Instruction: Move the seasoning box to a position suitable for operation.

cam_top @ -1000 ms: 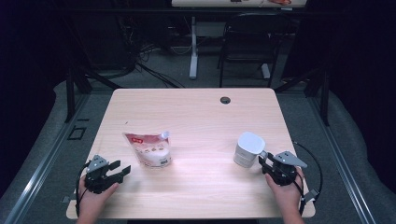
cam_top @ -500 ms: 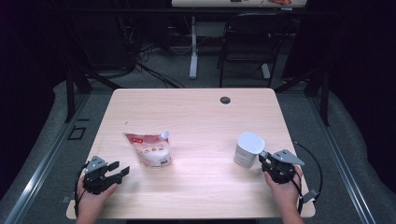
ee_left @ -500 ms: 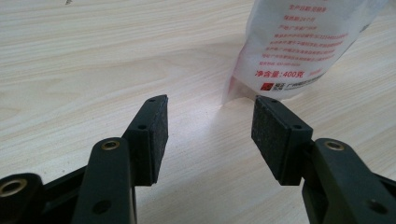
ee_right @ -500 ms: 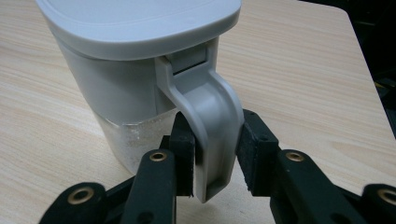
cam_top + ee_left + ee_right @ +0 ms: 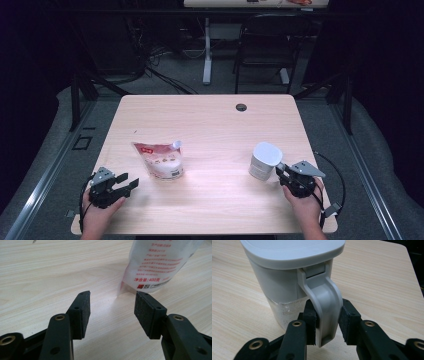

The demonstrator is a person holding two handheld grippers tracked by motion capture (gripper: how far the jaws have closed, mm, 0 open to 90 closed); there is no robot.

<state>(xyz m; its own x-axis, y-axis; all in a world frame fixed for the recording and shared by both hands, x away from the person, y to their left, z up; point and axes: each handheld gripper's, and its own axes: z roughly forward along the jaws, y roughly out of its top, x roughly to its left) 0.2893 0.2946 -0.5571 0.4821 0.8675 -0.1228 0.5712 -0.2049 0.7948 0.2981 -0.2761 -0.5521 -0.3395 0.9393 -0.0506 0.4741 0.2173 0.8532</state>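
**Jug Handle Pinched on the Wooden Table**

A grey jug (image 5: 265,161) with a lid is seen standing upright on the right part of the wooden table (image 5: 210,120). Its handle (image 5: 325,307) is turned toward the person. The handle is pinched from both sides by the black pads (image 5: 310,320) of the right gripper (image 5: 283,172). The jaws have just been closing, and the handle is between them. The pads are pressed flat on the handle. The jug's lower part is see-through, and something white is seen inside.

The right gripper is held in the right hand (image 5: 305,200) at the near right edge of the table.

A white pouch (image 5: 160,159) with red print and a small cap is found on the left part of the table. It is well apart from the jug.

The left gripper (image 5: 125,184) is held low, near the pouch but not touching it. Its fingers (image 5: 81,311) are spread apart, and nothing is between them. Bare wood is seen in the gap. The bottom of the pouch is seen just past the jaw on the right in the left gripper view.

A small dark hole (image 5: 241,107) is seen at the far side of the table.
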